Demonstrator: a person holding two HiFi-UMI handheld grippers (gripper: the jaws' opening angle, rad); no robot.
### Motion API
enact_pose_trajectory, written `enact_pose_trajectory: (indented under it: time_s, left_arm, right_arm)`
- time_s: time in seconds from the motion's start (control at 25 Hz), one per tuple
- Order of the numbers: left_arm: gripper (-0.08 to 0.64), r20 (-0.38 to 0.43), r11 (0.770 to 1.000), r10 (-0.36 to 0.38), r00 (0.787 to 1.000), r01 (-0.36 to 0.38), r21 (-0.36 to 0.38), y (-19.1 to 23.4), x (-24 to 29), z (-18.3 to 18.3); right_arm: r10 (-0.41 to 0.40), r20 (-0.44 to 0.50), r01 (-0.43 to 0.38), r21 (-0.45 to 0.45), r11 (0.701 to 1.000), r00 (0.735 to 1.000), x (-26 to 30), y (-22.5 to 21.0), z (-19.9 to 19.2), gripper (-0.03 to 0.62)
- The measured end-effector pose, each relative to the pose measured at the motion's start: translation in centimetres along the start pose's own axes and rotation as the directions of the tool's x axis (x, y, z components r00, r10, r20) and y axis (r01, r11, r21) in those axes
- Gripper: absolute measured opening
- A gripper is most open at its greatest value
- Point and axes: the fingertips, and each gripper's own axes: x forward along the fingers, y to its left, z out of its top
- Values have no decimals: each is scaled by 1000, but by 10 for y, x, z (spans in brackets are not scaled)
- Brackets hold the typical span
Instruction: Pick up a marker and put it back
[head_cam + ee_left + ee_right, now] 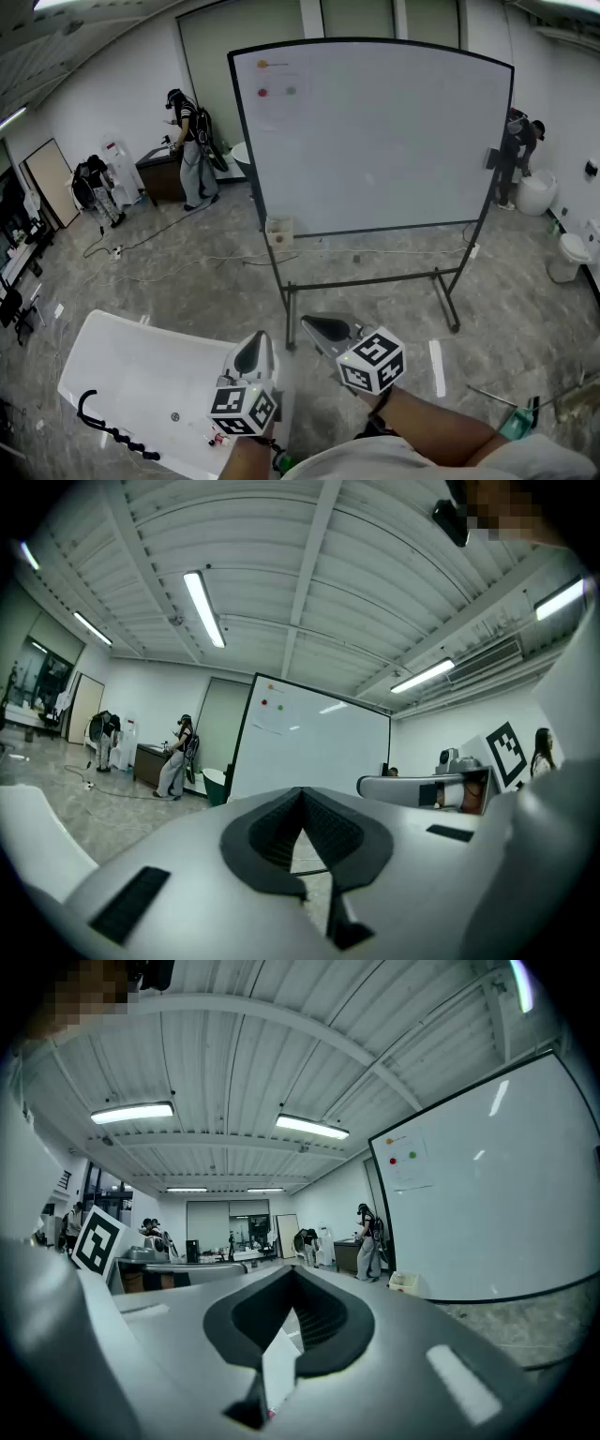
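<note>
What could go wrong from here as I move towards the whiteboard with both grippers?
1. The left gripper and right gripper both have their jaws together and hold nothing. Unless opened, they would likely knock a marker away rather than grasp it.
2. The whiteboard has feet that stick out low towards you, a possible trip.
3. The bathtub lies close beside the left gripper, so a swing leftwards may bump it.
</note>
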Motion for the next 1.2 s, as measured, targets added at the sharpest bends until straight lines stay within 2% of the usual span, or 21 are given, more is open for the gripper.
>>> enact_pose_trajectory:
  time_s: [0.28,0.44,0.6,0.88,1.04,1.2]
  left_arm:
    - [2,-9,1000,-2,1000,1,-17,0,7,-4]
    - [2,-21,1000,-1,1000,1,-27,7,13,-14]
    - [2,-41,999,-9,999,8,-37,12,39,-22]
    - [2,-88,999,-1,996,-4,-49,26,123,-40]
    - [2,-97,998,35,995,-39,-46,41,177,-50]
    - [2,-86,994,94,992,-98,-44,55,229,-43]
  right_arm:
    - [3,8,-3,21,1000,1000,-2,-10,1,-3]
    - [26,29,-28,54,998,999,2,-14,-3,-2]
    - [66,3,-66,72,995,998,14,-34,-9,-2]
    - [99,-30,-96,101,990,995,51,-119,-25,-2]
    - [129,-65,-119,133,984,990,76,-185,-44,-2]
    - [178,-110,-166,111,980,978,101,-242,-37,-2]
